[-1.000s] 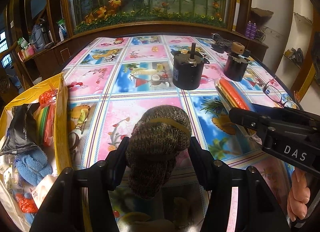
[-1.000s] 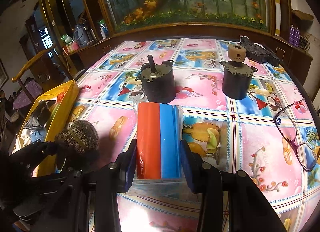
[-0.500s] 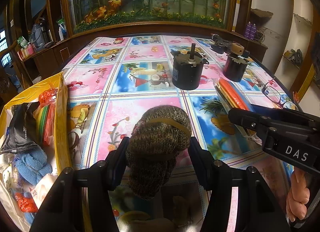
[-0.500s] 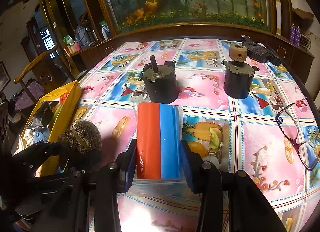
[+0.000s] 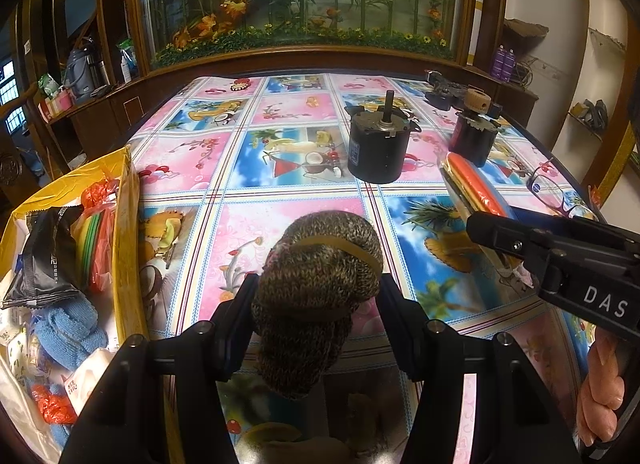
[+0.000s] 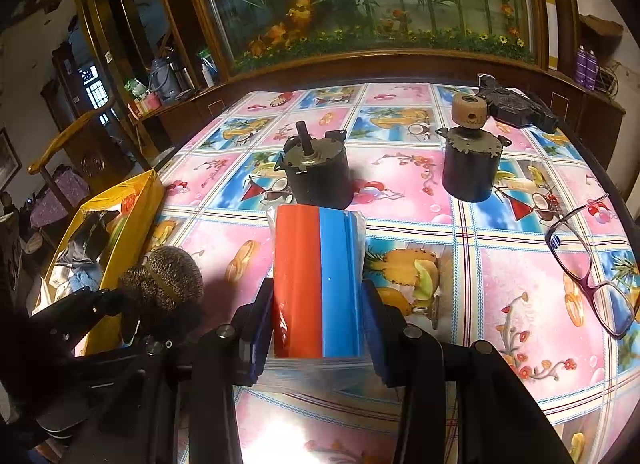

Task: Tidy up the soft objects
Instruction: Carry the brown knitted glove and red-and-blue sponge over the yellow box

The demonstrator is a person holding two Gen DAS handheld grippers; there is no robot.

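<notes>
Holding both loads above the table, I have the left gripper clamped on the knitted bundle and the right gripper squeezing the red-and-blue packet — its slick wrap could slide free short of the yellow bag.
</notes>
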